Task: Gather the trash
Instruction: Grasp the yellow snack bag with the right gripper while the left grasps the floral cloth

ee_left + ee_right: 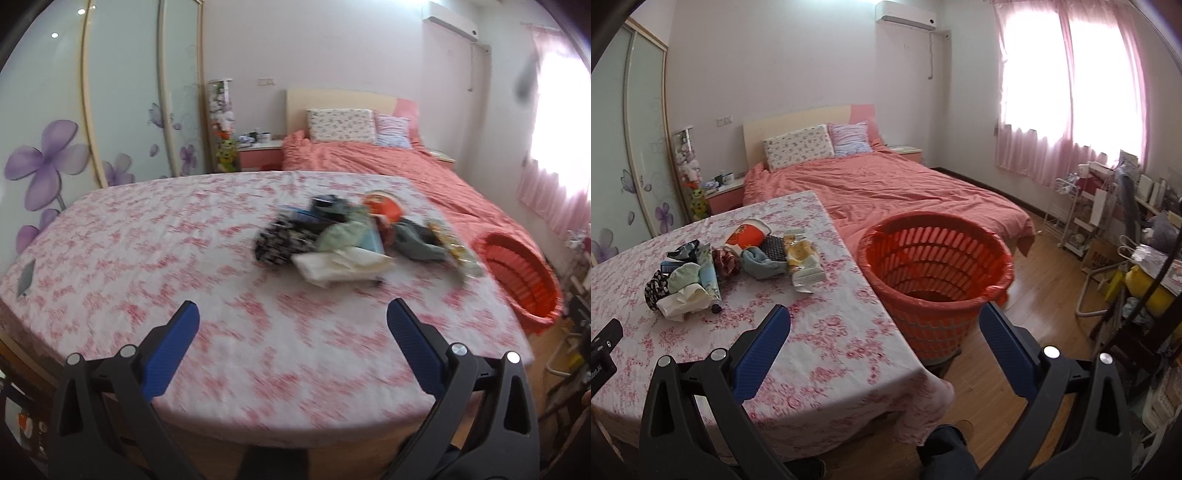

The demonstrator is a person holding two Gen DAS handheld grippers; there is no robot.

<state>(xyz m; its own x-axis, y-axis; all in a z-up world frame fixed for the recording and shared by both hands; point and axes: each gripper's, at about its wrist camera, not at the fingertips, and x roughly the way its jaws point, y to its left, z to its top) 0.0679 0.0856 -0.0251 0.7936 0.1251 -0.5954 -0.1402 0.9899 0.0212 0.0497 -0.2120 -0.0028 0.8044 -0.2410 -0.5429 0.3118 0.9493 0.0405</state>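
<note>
The left tongs [293, 314] are released, their blue pads spread wide and empty above the near part of the desk [147, 236], which wears a white cloth printed with pink flowers. The right tongs [884, 317] are released too, holding nothing, poised over the desk's near right corner.

The trash pile [731, 262] lies on the desk toward its far side, well apart from both tongs. In the right wrist view it includes crumpled white paper [683, 304] at the near left, a pale green wad [685, 277], a dark patterned wrapper [655, 288], a red and white paper cup [746, 234] lying on its side at the far end, a grey-blue rag [762, 264], and a yellow snack packet [803, 260] at the right. The left wrist view is blurred, so the pile [354, 240] reads there only as a mixed heap.

An orange slatted wastebasket [934, 280] with an orange liner stands just beside the desk's right edge, between the desk and the bed [886, 188] with its coral cover. A dark flat object [26, 277] lies at the desk's far left edge.
</note>
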